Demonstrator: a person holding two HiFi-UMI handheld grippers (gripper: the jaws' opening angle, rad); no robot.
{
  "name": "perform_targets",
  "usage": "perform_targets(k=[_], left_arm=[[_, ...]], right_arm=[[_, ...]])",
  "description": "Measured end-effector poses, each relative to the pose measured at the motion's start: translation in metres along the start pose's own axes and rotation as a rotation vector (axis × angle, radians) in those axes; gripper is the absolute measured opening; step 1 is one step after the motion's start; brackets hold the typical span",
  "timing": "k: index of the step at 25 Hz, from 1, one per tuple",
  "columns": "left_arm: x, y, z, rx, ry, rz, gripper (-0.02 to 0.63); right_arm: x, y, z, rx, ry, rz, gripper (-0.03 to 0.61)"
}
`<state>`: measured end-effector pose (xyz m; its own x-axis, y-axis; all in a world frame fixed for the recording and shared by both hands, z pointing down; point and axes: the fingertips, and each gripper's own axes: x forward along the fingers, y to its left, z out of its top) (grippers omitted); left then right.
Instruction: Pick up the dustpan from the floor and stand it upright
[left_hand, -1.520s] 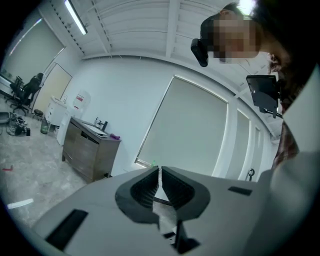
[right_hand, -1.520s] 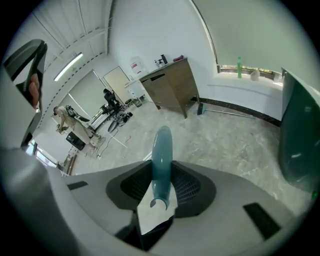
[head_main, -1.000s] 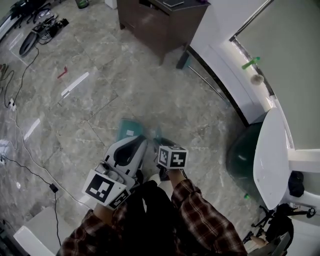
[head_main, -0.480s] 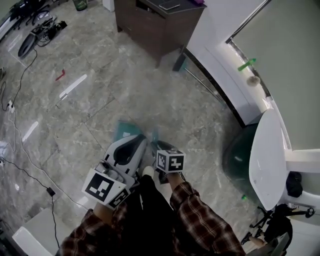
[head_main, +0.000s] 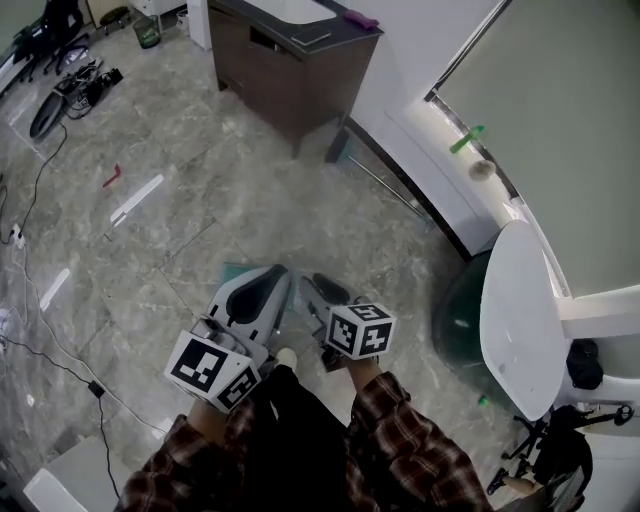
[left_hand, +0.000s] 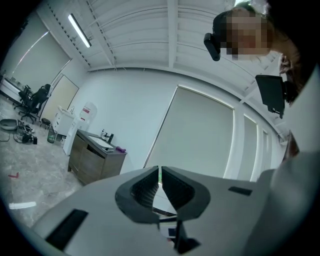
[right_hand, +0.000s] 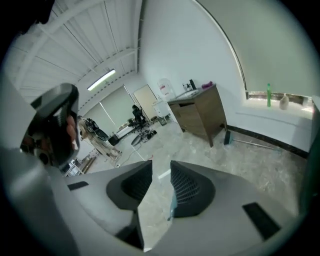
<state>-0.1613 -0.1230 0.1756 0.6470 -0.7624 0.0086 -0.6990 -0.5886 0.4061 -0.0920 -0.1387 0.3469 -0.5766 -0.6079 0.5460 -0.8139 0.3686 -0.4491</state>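
In the head view only a small teal corner of the dustpan (head_main: 234, 269) shows on the marble floor; the rest is hidden under my two grippers. My left gripper (head_main: 272, 272) points forward and level above it, and its fingertips (left_hand: 160, 172) are nearly touching with nothing between them. My right gripper (head_main: 308, 282) is beside it, tilted down at the floor. Its jaws (right_hand: 161, 172) stand apart and bare floor shows through the gap. A thin teal edge (right_hand: 172, 204) runs along its right finger's inner side; I cannot tell whether it touches.
A brown cabinet (head_main: 290, 60) stands ahead by the wall. A long-handled teal tool (head_main: 385, 180) lies along the wall's base. At the right are a dark green round object (head_main: 460, 320) and a white table (head_main: 520, 310). Cables (head_main: 40, 290) cross the floor at left.
Both grippers have risen from the floor, the right one more, and it now sits level with the left. Less of the teal dustpan shows around them than before.
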Motion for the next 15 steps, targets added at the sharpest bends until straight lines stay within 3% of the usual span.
perform_targets(k=[9,12,15], left_arm=[[0.031,-0.061,0.063,0.054,-0.024,-0.065,0.03],[0.032,-0.078,0.071,0.067,-0.017,-0.094,0.031],[0.027,-0.086,0.075,0.067,-0.022,-0.108,0.029]], right_arm=[[-0.129,0.061,0.147,-0.145,-0.39,0.093,0.027],[-0.162,0.081,0.164,-0.129,-0.485,0.126,0.012],[-0.177,0.099,0.164,-0.168,-0.511,0.13,0.012]])
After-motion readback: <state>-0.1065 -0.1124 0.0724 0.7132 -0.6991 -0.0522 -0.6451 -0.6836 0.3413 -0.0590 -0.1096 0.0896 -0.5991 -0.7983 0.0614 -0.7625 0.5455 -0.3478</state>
